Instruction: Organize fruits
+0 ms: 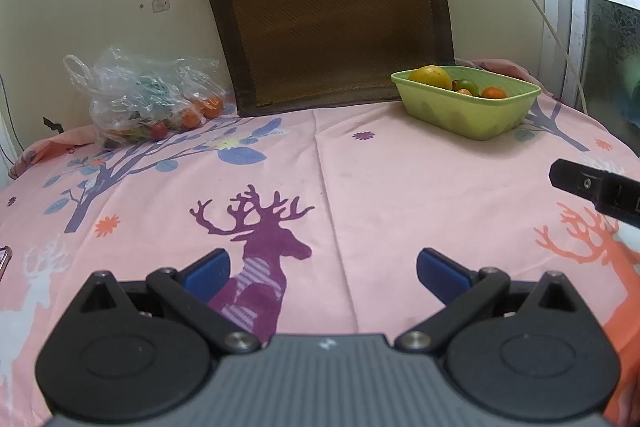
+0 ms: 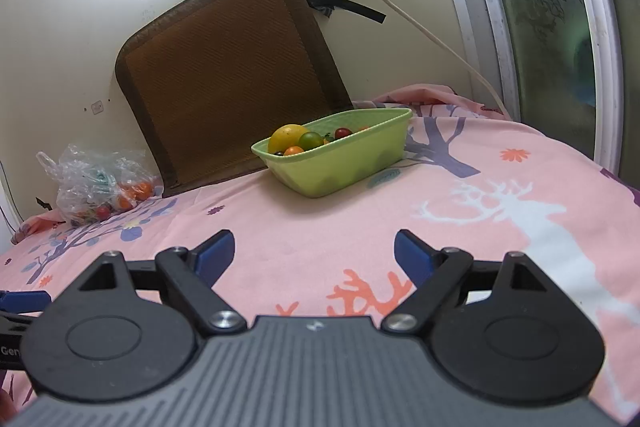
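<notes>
On pink cloth (image 1: pixel 400 187): both grippers (L (image 1: pixel 322 273), R (image 2: pixel 314 253)) agape, empty.

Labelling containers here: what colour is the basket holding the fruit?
Light green basket, plain; clearest in the right wrist view.

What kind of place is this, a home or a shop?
Probably a home bedroom: a bed-like surface under a pink deer-print sheet, a brown woven cushion against the wall, and a sliding glass door.
</notes>
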Tool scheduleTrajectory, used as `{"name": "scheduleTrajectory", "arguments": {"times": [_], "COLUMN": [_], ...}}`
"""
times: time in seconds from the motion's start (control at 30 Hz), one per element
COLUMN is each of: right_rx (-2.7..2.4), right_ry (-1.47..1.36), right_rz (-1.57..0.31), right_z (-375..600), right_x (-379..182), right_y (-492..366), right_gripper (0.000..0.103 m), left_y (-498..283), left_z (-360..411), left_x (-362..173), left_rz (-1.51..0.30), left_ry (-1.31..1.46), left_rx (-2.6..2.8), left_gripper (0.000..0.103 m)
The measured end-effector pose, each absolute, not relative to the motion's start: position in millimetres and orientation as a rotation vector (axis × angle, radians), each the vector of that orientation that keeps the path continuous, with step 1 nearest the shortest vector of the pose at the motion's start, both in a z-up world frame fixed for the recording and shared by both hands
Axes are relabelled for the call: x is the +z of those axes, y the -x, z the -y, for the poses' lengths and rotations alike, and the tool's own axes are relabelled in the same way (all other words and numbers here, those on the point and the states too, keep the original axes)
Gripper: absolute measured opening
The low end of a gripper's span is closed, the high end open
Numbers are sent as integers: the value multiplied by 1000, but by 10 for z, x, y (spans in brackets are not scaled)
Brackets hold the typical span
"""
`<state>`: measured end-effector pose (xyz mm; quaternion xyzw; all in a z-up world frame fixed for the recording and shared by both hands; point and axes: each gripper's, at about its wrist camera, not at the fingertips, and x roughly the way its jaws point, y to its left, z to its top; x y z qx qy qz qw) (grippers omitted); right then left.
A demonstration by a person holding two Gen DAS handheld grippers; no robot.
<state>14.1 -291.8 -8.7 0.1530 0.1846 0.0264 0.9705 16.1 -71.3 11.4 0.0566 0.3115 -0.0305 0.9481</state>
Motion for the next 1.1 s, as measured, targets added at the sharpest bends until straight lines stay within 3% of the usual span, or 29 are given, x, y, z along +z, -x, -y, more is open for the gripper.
{"name": "scheduleTrajectory", "arguments": {"times": [1.1], "right_rx": [52], "right_ry": [-310], "right_rz": [-371], "right_z": [2905], "right_x": [-87], "right_y": [-136], "right_gripper": [89], "left_y": [-136], "left_z": [781], "left_x": [129], "left_rz": [-595], "left_ry": [-186], "left_rx": [-19], "left_gripper": [103]}}
